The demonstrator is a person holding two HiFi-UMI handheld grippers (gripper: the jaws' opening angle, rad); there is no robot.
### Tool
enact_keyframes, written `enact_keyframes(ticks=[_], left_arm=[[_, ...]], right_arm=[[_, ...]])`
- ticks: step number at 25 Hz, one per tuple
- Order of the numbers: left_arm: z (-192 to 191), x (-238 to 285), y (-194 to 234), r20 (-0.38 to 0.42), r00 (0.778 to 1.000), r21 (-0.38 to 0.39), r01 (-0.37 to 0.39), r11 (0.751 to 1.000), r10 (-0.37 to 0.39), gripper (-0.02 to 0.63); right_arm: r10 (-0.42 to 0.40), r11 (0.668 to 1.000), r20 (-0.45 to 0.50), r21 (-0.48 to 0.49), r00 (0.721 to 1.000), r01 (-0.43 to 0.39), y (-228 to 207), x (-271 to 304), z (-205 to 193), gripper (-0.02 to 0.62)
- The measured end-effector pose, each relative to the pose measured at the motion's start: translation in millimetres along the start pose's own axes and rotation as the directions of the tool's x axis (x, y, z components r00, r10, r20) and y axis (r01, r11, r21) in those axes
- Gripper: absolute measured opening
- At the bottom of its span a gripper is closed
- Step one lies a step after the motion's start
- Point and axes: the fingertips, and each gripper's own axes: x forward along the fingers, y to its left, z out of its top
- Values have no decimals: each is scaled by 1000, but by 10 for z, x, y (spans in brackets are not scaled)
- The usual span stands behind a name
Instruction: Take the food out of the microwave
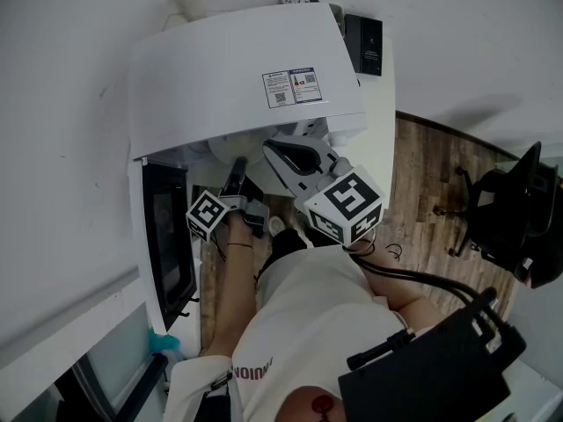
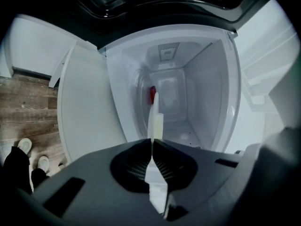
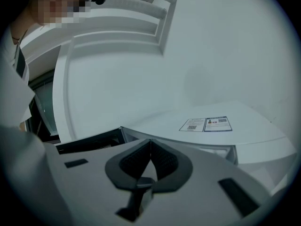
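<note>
A white microwave (image 1: 237,86) stands with its dark glass door (image 1: 167,236) swung open at the left. My left gripper (image 1: 237,172) reaches into the opening. In the left gripper view, which is rolled sideways, its jaws (image 2: 152,140) are shut on the edge of a thin white plate (image 2: 155,119), seen edge-on. Something red (image 2: 152,94), probably the food, shows at the plate's far end inside the white cavity (image 2: 197,93). My right gripper (image 1: 271,150) hovers at the microwave's front top edge. Its jaws (image 3: 150,142) are shut with nothing between them, over the labelled top (image 3: 207,124).
A black office chair (image 1: 506,205) stands on the wooden floor (image 1: 422,183) to the right. A black box (image 1: 363,44) hangs on the wall behind the microwave. The person's white shoes (image 2: 28,149) show on the floor below the counter.
</note>
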Motion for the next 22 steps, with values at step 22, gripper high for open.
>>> enact_keyframes(ticks=[22], left_arm=[[-161,-230,-147,-27,998,6,54,999,-53,23]], right_arm=[[27,1000,7,-15,1000,-27,59,-37,-8,21]])
